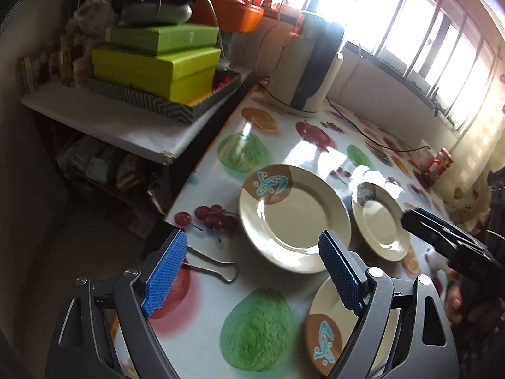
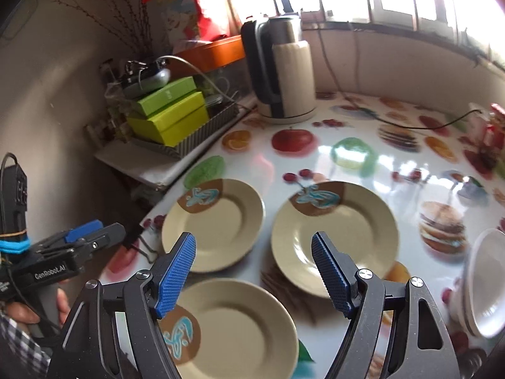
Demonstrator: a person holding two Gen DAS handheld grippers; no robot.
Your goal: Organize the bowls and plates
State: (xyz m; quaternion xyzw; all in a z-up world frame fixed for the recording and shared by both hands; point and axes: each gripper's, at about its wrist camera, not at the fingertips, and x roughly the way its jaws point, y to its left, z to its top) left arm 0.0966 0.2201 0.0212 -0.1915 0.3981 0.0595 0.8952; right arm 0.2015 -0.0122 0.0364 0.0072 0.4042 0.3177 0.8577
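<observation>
Three cream plates with a brown and blue motif lie on the fruit-print table. In the right wrist view they are far left [image 2: 214,224], far right [image 2: 334,237] and near [image 2: 236,328]. In the left wrist view they are the large middle plate [image 1: 293,218], the right one [image 1: 378,221] and the near one [image 1: 334,325]. White stacked bowls [image 2: 483,287] stand at the right edge. My left gripper [image 1: 249,268] is open and empty above the table, left of the near plate. My right gripper [image 2: 252,271] is open and empty above the plates. The left gripper also shows in the right wrist view [image 2: 94,233], and the right gripper in the left wrist view [image 1: 419,218].
An electric kettle [image 2: 284,72] with a cord stands at the table's back. Green boxes [image 1: 157,63] sit on a tray on a side shelf to the left. A binder clip [image 1: 214,265] lies near the table's left edge. Red containers [image 1: 438,161] stand at the far right.
</observation>
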